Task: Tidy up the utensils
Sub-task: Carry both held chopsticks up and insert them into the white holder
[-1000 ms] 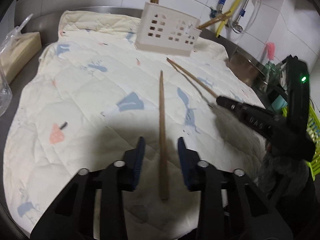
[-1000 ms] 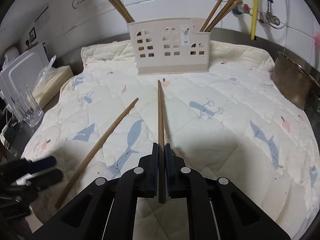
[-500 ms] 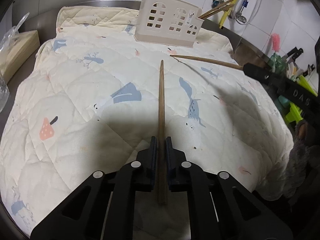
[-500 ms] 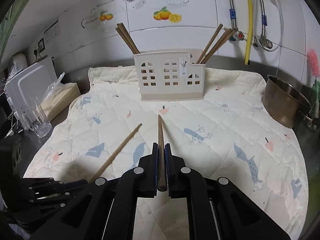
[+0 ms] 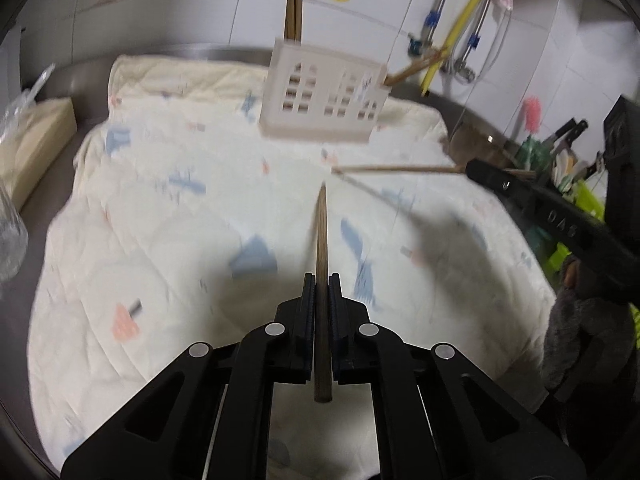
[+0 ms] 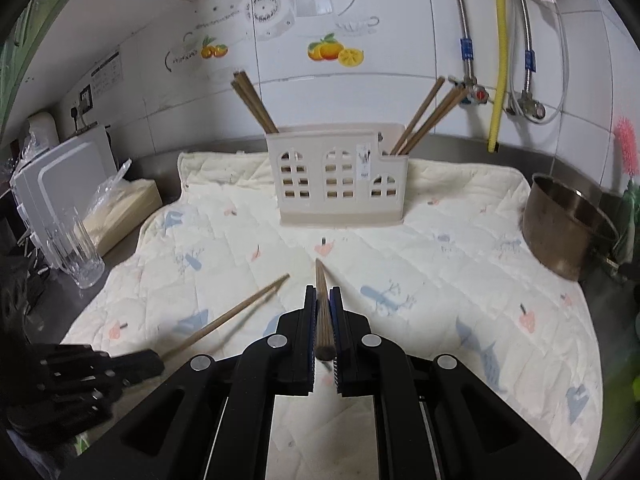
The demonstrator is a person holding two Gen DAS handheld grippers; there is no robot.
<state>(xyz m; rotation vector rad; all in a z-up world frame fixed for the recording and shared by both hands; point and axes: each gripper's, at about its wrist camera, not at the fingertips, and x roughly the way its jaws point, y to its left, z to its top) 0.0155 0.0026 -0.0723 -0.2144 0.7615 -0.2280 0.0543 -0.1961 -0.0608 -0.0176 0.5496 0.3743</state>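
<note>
Both grippers are being pressed onto chopsticks: the left gripper [image 5: 320,276] is pinching one chopstick [image 5: 321,232], and the right gripper [image 6: 323,290] is pinching a second chopstick [image 6: 321,284]. Each stick is being gripped near its blunt end with the tip forward, presumably for tip-first insertion. The utensil holder [image 6: 340,184] is being kept upright at the far edge of the quilted mat [image 6: 460,288], well apart from both tips. Open mat is being left between; a metal pot [image 6: 568,232] is bounding the right.
</note>
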